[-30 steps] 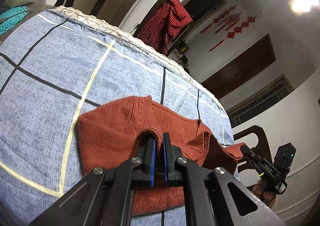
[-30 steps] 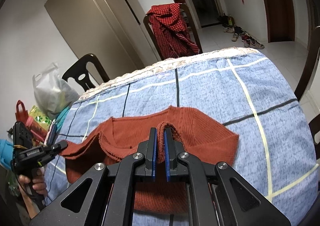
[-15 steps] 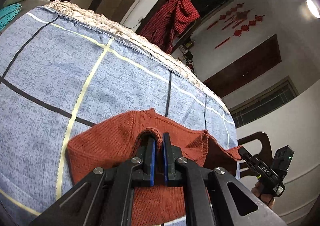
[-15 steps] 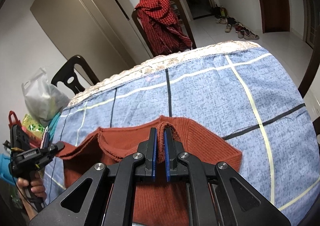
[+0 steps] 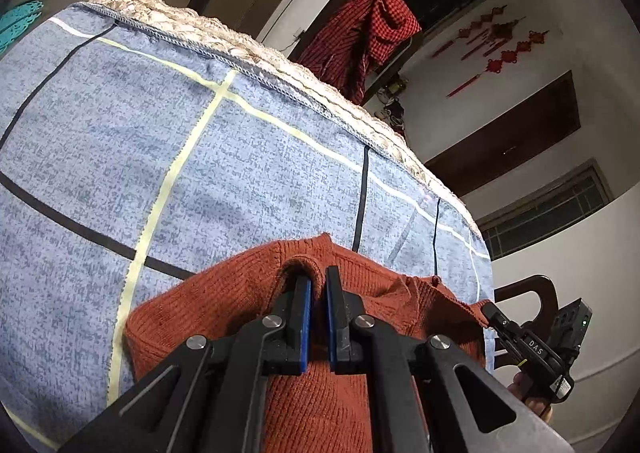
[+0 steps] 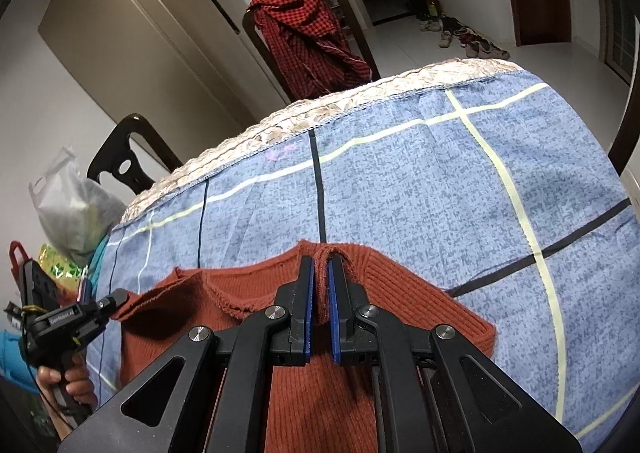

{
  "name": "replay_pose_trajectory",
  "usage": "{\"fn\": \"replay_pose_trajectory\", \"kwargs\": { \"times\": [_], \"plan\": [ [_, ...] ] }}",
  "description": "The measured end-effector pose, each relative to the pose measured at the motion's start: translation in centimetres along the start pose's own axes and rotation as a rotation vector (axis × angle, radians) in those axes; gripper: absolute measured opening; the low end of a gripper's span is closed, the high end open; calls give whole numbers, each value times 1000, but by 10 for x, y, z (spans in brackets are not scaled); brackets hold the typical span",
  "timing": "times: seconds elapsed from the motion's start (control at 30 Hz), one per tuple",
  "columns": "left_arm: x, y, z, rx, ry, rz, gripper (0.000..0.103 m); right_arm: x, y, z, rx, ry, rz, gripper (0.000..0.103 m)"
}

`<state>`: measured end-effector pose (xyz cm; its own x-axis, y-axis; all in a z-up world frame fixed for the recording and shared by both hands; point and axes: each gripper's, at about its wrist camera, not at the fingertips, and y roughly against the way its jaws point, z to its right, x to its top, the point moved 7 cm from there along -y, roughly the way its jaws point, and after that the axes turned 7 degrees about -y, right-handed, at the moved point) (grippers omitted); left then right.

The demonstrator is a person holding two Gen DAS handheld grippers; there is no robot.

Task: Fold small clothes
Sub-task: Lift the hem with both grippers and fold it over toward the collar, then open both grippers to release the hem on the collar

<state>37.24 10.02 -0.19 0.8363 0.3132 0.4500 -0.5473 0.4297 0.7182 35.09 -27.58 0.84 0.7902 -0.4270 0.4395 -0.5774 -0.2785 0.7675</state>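
On the counter (image 6: 440, 181), which is covered by a blue cloth crossed with black, white and pale yellow lines and edged with a beige woven trim, lies a rust-red knitted sweater (image 6: 408, 305). Most of the garment rests flat on the near part of the cloth, while its far edge is lifted at two spots by the two grippers.

Seen from the left wrist, the left gripper (image 5: 318, 285) has its blue-padded fingers (image 5: 305, 317) closed together on a small raised fold of the sweater (image 5: 224, 305), the knit bunching up over the fingertips. Off to the right in that view, the right gripper (image 5: 489, 311) pinches another corner of the same edge, and part of the hand (image 5: 528, 401) holding it shows below.

From the right wrist, the right gripper (image 6: 319, 273) is likewise clamped on a thin upright pleat of the knit, the fabric standing between its fingers (image 6: 307, 305). To the left in this view the left gripper (image 6: 120, 297) grips the other end of the edge, with the person's left hand (image 6: 66, 381) wrapped around its handle. Between the two pinched spots the edge sags, showing a second layer beneath.

Beyond the counter stands a dark wooden chair (image 6: 352, 33) draped with a red-and-black checked garment (image 6: 308, 33). Another dark chair (image 6: 128, 161) and a plastic bag (image 6: 76, 205) sit at the left side, and shoes (image 6: 468, 37) lie on the floor near a doorway.
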Motion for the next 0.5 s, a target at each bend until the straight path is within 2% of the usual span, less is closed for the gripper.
{"fn": "replay_pose_trajectory", "kwargs": {
  "times": [0.27,0.4,0.5],
  "plan": [
    [-4,-4,-8,18,16,-12,9,2,-5,10,-4,-45,-8,7],
    [-6,-5,-9,58,-1,-15,12,6,-2,14,-6,-53,7,8],
    [-4,-3,-13,63,14,-4,30,7,1,17,-14,-54,19,8]
  ]
}}
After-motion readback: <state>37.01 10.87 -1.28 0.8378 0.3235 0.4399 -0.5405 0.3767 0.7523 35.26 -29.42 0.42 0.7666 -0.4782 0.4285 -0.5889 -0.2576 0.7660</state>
